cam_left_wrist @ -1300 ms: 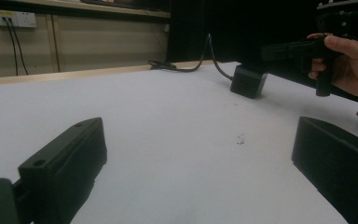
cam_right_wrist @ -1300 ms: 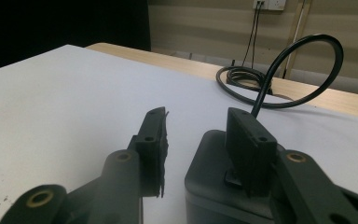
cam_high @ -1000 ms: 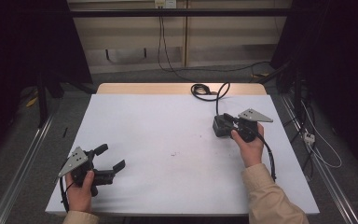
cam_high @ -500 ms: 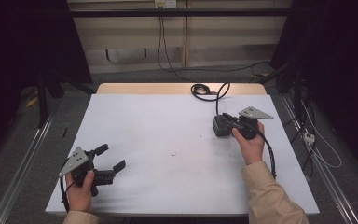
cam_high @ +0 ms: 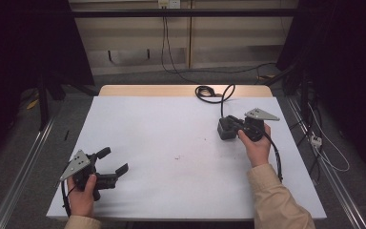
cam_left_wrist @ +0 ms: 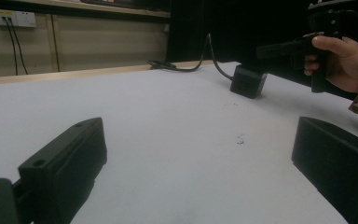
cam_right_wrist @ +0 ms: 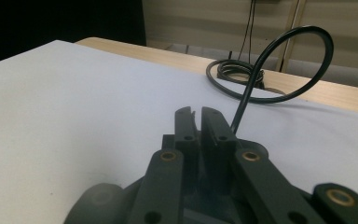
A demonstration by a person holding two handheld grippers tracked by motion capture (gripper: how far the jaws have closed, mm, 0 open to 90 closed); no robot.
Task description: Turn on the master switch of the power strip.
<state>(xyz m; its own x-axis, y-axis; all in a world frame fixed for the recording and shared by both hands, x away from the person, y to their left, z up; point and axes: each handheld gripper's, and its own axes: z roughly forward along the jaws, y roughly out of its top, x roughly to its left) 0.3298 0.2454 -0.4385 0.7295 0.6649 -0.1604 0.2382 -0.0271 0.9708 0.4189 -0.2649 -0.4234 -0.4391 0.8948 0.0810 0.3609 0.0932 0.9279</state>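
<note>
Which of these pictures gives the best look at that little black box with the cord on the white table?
The left gripper view: the black box sits in the open, its cord trailing back. From the high view, the box is partly covered by the right tongs. The right gripper view shows mostly its looping cord.

Dim, even light; dark surroundings; soft focus and grain, blurred near foreground.

The left gripper [cam_high: 112, 162] is held low in the left hand [cam_high: 82, 193], its jaws wide apart. The right gripper [cam_high: 231, 128], well apart from it, has just closed its jaws together, with nothing between; the right hand [cam_high: 256, 145] grips its handle.
</note>
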